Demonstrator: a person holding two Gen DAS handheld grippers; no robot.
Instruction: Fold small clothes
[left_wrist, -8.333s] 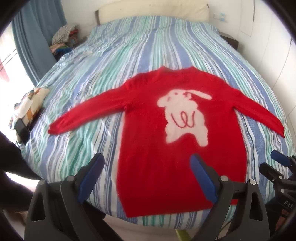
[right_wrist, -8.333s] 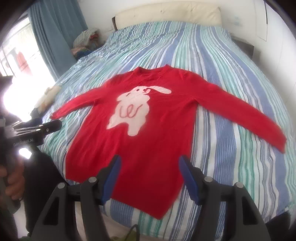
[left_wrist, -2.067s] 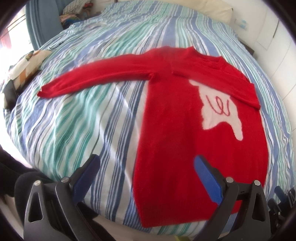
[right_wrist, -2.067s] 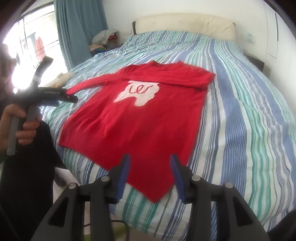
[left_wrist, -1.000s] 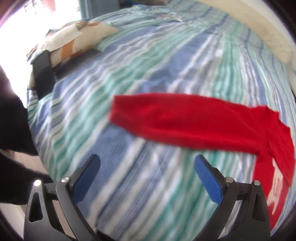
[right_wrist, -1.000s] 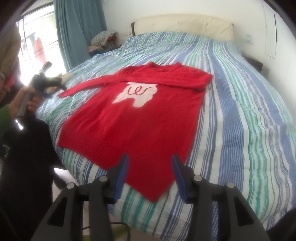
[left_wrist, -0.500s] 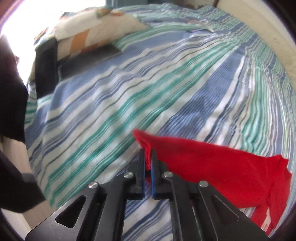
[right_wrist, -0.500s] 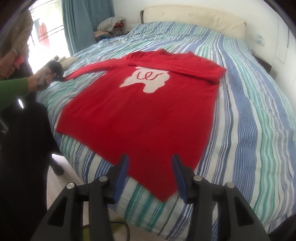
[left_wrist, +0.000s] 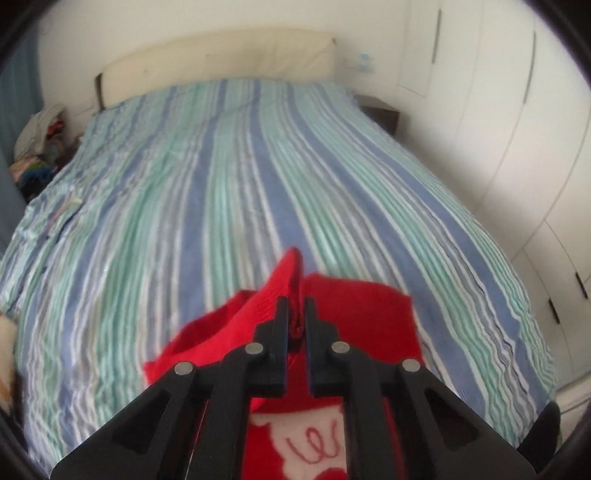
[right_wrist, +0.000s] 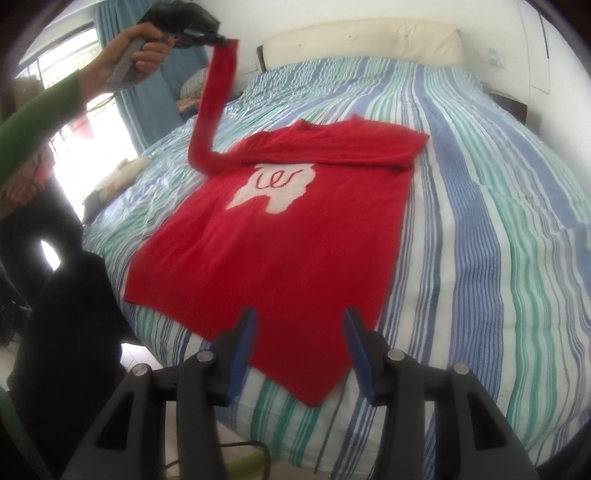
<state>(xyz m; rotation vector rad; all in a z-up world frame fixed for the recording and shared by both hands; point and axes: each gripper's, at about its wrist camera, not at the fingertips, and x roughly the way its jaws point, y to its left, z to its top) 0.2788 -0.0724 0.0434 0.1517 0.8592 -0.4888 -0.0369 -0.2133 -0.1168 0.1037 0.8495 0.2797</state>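
A red sweater (right_wrist: 280, 240) with a white animal patch lies flat on the striped bed (right_wrist: 480, 221). One sleeve (right_wrist: 351, 147) is folded across the chest. The other sleeve (right_wrist: 210, 110) rises steeply off the bed, its cuff pinched in my left gripper (right_wrist: 218, 40), held high by a hand (right_wrist: 144, 48). In the left wrist view the red cuff (left_wrist: 291, 273) sits between the jaws of the left gripper (left_wrist: 295, 306), which are opening slightly, pads still on the cloth. My right gripper (right_wrist: 299, 325) hovers open over the sweater's hem with nothing between its fingers.
A padded headboard (right_wrist: 362, 37) closes the far end of the bed. White wardrobe doors (left_wrist: 517, 110) and a dark nightstand (left_wrist: 380, 114) stand on the right. A pile of clothes (left_wrist: 37, 147) and a blue curtain (right_wrist: 122, 92) are on the left. A person's green sleeve (right_wrist: 37, 118) reaches in.
The left gripper went from open to shut on the sleeve's cuff, then swung up and over toward the sweater's body, lifting the sleeve off the bed. The right gripper has stayed in place.
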